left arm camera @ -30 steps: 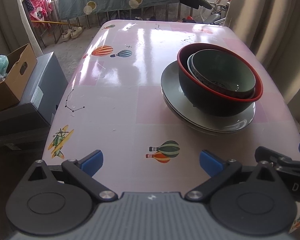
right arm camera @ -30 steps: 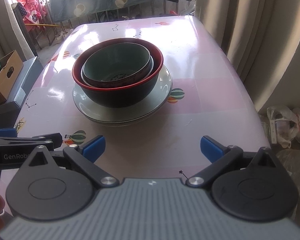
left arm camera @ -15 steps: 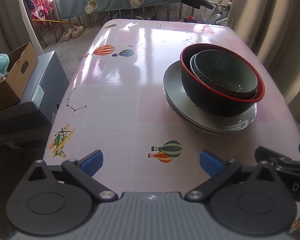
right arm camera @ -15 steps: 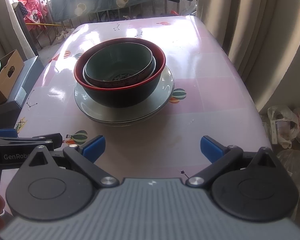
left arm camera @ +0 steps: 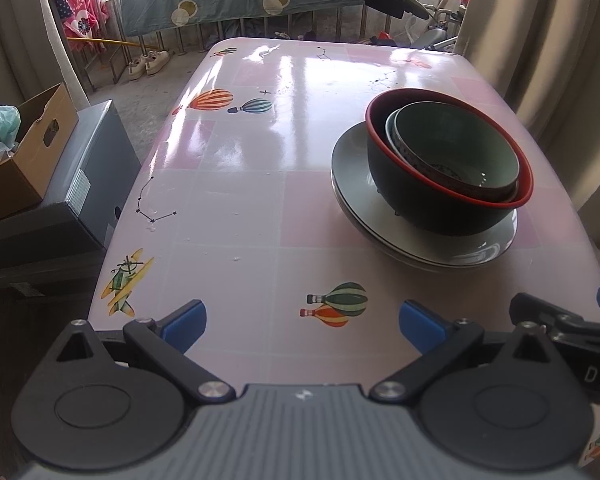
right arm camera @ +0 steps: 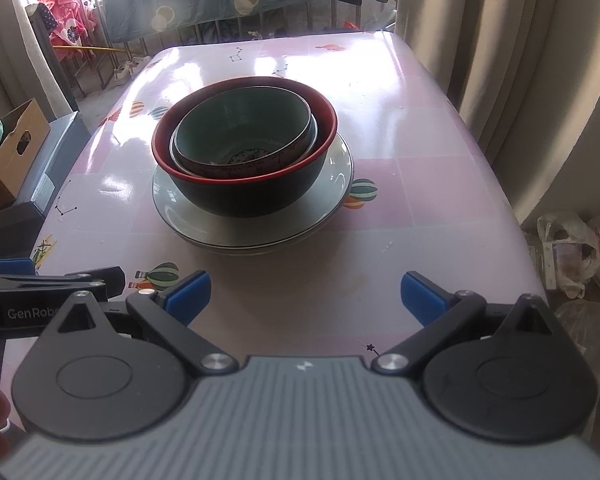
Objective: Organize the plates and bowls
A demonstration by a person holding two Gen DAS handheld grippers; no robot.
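Hovering wide open and empty, the left hand-held gripper (left arm camera: 302,320) and right hand-held gripper (right arm camera: 305,292) are facing stacked bowls (right arm camera: 244,148) mid-frame.

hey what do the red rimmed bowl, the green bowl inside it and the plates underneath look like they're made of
Red-rimmed bowl: matte black outside, red inside, with little glare; possibly lacquerware or melamine, cannot tell.
Green bowl: looks like glazed ceramic, with a soft sheen and a painted pattern at the bottom.
Plates: pale grey-green, probably glazed ceramic; bright window reflections show on the rim.
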